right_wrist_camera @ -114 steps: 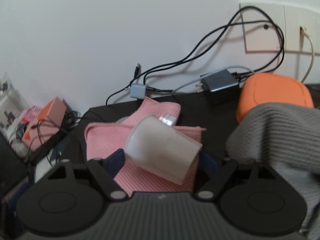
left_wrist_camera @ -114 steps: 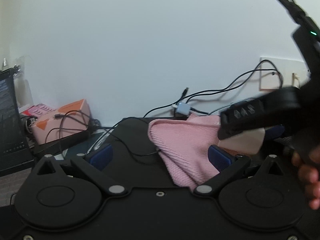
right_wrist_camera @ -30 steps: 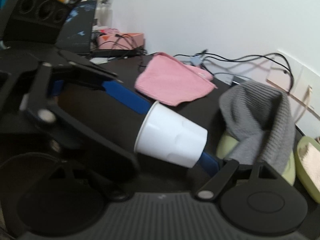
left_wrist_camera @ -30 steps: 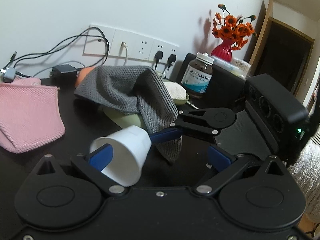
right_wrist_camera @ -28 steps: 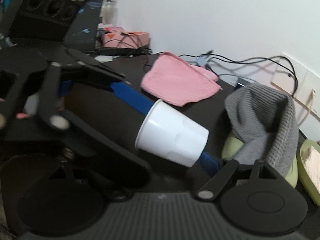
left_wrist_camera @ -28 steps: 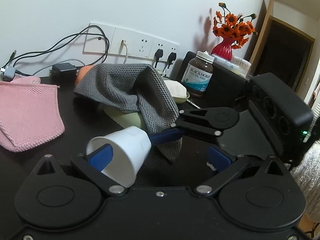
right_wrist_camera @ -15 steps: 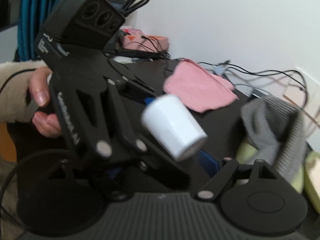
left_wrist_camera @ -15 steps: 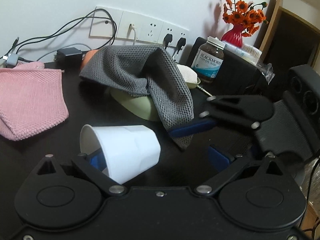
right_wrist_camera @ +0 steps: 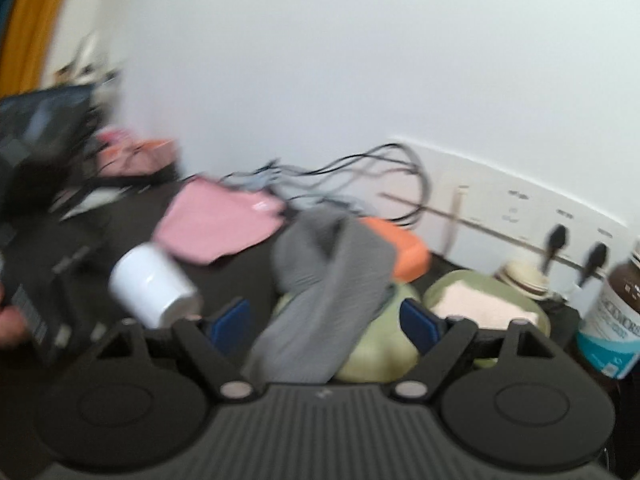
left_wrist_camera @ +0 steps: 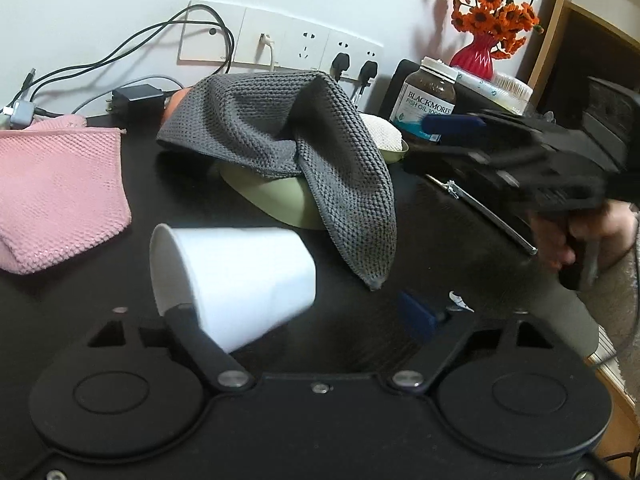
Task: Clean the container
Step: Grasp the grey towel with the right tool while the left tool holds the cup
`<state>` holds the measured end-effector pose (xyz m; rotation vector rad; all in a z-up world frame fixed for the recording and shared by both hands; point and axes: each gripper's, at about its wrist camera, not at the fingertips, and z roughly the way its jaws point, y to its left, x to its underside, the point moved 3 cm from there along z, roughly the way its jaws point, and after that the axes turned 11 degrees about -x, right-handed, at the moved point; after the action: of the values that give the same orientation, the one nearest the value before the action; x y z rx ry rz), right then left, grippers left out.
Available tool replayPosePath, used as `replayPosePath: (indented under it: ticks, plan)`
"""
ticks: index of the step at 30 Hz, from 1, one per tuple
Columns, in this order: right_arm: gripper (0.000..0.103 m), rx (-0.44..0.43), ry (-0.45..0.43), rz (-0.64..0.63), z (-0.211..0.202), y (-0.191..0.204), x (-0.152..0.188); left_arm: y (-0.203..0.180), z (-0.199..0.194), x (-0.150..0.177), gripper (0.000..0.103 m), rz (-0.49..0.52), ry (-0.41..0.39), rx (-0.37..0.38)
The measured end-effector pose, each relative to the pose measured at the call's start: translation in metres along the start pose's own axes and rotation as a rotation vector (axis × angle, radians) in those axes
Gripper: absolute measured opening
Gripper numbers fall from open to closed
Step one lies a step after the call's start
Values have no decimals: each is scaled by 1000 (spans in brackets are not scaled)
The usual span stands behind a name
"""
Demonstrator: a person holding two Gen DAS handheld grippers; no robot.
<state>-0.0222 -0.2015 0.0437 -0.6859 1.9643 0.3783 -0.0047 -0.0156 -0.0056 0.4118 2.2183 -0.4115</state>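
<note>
Lying sideways, plain white cup [left_wrist_camera: 236, 276], mouth leftward, in closing left tool [left_wrist_camera: 296, 312]; right tool [right_wrist_camera: 326, 320] open, empty

The only readable text stands on the label of the brown jar [left_wrist_camera: 430, 98], right of centre near the top of the left wrist view: "BLACKMORES" with "FISH OIL 1000" beneath; the same jar sits at the right edge of the right wrist view, its label too blurred to read fully.
</note>
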Motion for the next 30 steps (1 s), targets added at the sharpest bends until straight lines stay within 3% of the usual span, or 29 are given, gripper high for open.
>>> replayPosePath:
  ticks: [2,4,6,12,14,16,17,20,23,27,30]
  plan:
    - [82,27,-23,59,15,-10,-4,3,0,-1,68,-20,-3,-7]
    - [82,54,-45,144,33,-20,-5,7,1,-1,47,-31,-7,-31]
    - [82,66,-48,229,51,-30,-7,10,1,-2,35,-36,-13,-61]
    - [78,88,-7,380,97,-42,-12,17,-5,-6,20,-51,-72,-183]
    - [61,92,-10,419,105,-44,-14,17,-9,-8,20,-30,-119,-252]
    - [22,98,-17,450,113,-45,-13,16,-17,-11,20,-8,-183,-320]
    - [14,90,-32,462,114,-45,-13,15,-21,-12,20,5,-221,-359]
    - [10,86,-94,419,104,-37,-17,10,-31,-14,20,46,-330,-479]
    - [9,124,-175,304,89,-23,-25,7,-34,-16,20,51,-381,-520]
    - [9,143,-298,147,65,-2,-35,11,-32,-20,20,28,-371,-539]
    - [9,112,-325,42,53,12,-37,17,-24,-25,20,4,-327,-536]
